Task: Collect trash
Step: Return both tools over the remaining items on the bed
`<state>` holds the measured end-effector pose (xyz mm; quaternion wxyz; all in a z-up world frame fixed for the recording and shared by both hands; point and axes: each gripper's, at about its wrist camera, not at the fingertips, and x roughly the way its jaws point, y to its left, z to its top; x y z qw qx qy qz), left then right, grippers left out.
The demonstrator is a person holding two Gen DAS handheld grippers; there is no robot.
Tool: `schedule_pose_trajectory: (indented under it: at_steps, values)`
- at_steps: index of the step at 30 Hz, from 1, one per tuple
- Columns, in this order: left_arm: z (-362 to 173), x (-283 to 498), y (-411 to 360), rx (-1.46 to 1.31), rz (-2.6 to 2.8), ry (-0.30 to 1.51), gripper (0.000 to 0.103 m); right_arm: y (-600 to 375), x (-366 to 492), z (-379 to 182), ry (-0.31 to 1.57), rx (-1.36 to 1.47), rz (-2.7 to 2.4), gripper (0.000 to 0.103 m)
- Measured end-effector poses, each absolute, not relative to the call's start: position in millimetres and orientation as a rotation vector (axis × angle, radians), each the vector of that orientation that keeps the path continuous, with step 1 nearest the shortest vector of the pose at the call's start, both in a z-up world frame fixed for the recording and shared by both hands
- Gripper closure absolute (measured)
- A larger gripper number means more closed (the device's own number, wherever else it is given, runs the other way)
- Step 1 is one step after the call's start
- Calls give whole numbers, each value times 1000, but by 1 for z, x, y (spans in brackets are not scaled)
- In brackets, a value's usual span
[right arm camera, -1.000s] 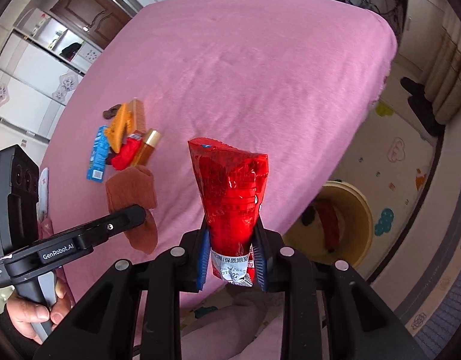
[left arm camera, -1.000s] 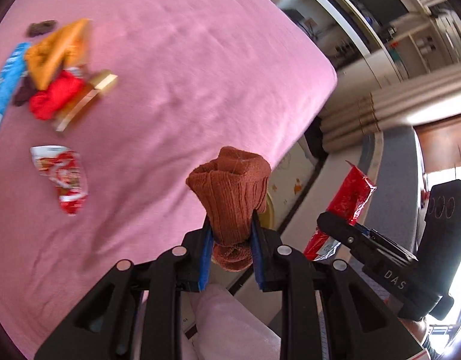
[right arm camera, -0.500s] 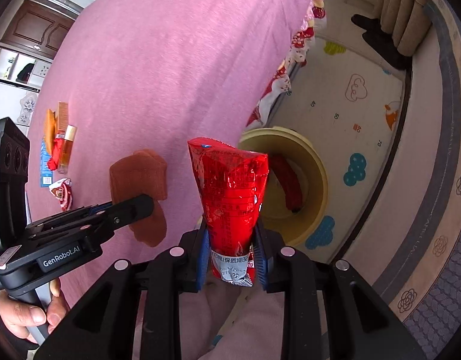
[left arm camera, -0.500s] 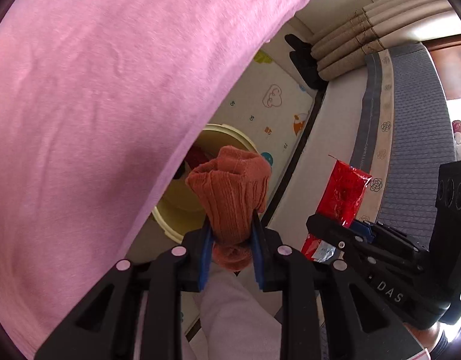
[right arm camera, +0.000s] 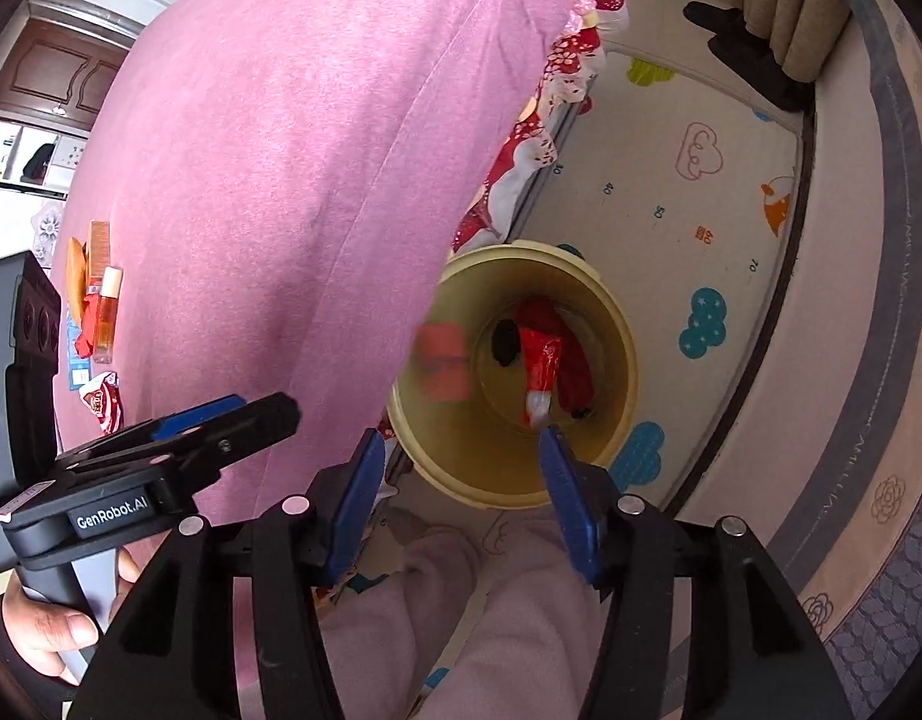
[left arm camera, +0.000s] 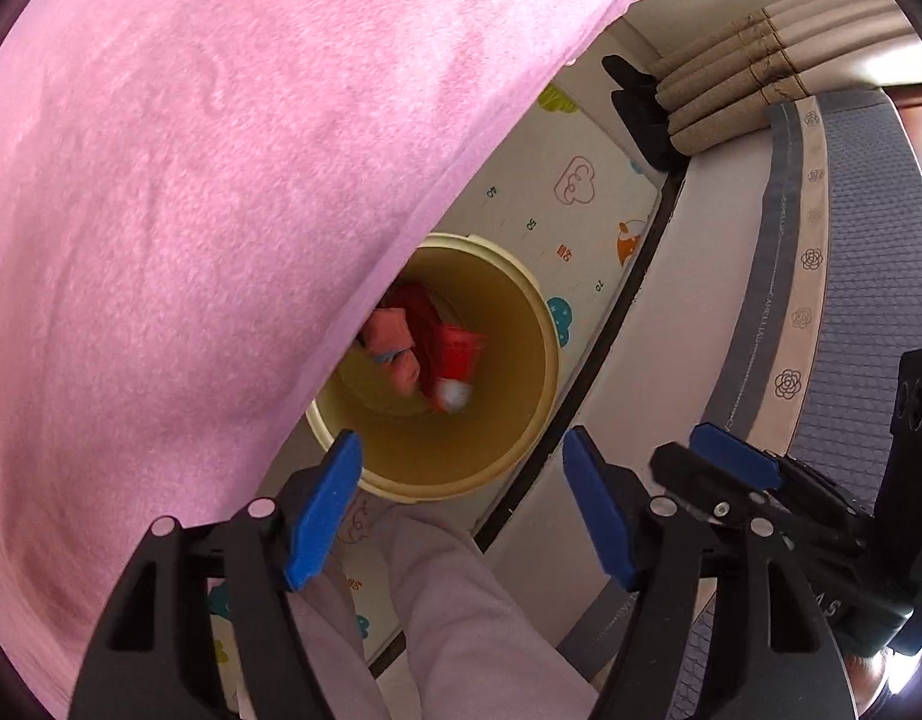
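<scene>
left gripper (left arm camera: 461, 516) jaws just opened, empty | above yellow bin (left arm camera: 538, 360)

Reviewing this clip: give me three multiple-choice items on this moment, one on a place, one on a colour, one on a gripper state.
1. Where does the yellow bin stand?
A. on the pink blanket
B. on the floor mat beside the bed
C. on a shelf

2. What colour is the wrapper inside the bin?
A. red
B. green
C. black

3. How do the right gripper jaws stand?
A. clamped on a wrapper
B. shut, empty
C. apart, empty

Key: 1 B, the floor mat shows around its rim. 2 A, red foil with a white end. 3 C, having just been opening, nothing between the pads.
</scene>
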<state>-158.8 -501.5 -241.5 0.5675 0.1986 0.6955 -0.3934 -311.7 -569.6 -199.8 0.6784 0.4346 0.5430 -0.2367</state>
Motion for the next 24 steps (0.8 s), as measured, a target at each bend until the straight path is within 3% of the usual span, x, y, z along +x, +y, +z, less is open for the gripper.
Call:
schedule_pose_trajectory:
  at_steps: [13, 24]
  values:
    - [-189, -117, -457, 322, -878, 1563, 33, -548, -271, -146, 1186, 868, -485, 50]
    - [-88, -16, -324, 45, -682, 1406, 28, -454, -141, -56, 1105, 696, -231, 50]
